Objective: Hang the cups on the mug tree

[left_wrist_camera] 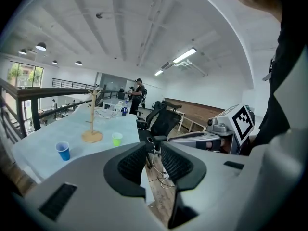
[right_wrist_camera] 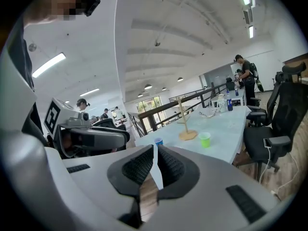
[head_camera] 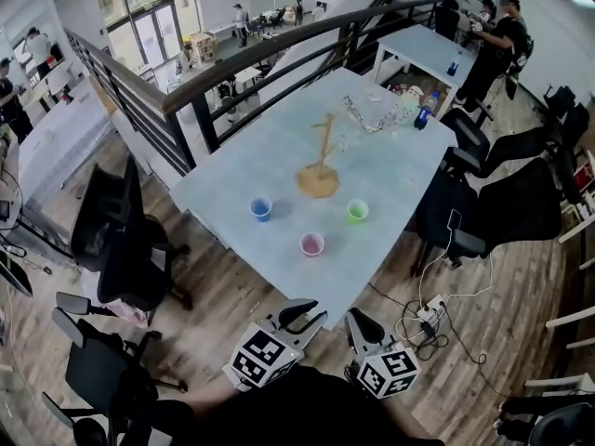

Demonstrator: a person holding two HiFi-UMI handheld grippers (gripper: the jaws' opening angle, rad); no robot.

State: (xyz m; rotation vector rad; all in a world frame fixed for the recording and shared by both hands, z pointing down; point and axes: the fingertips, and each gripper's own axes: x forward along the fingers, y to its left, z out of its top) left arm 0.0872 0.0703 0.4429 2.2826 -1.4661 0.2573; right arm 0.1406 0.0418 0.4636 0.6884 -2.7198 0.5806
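Observation:
A wooden mug tree (head_camera: 319, 167) stands bare near the middle of the pale blue table (head_camera: 279, 147). Three cups rest upright on the table in front of it: blue (head_camera: 261, 209), pink (head_camera: 312, 243) and green (head_camera: 358, 211). Both grippers hover over the floor short of the table's near corner, far from the cups. My left gripper (head_camera: 311, 312) is open with nothing between its pads (left_wrist_camera: 132, 163). My right gripper (head_camera: 359, 321) is shut and empty. The left gripper view shows the tree (left_wrist_camera: 92, 124), blue cup (left_wrist_camera: 62, 151) and green cup (left_wrist_camera: 117, 138). The right gripper view shows the tree (right_wrist_camera: 184, 121), green cup (right_wrist_camera: 205, 139) and blue cup (right_wrist_camera: 158, 141).
Black office chairs (head_camera: 483, 207) line the table's right side, and others (head_camera: 121, 240) stand to its left. A dark railing (head_camera: 232, 72) runs along the far side. A power strip with cables (head_camera: 428, 316) lies on the wood floor. A bottle (head_camera: 424, 111) and clutter sit at the table's far end.

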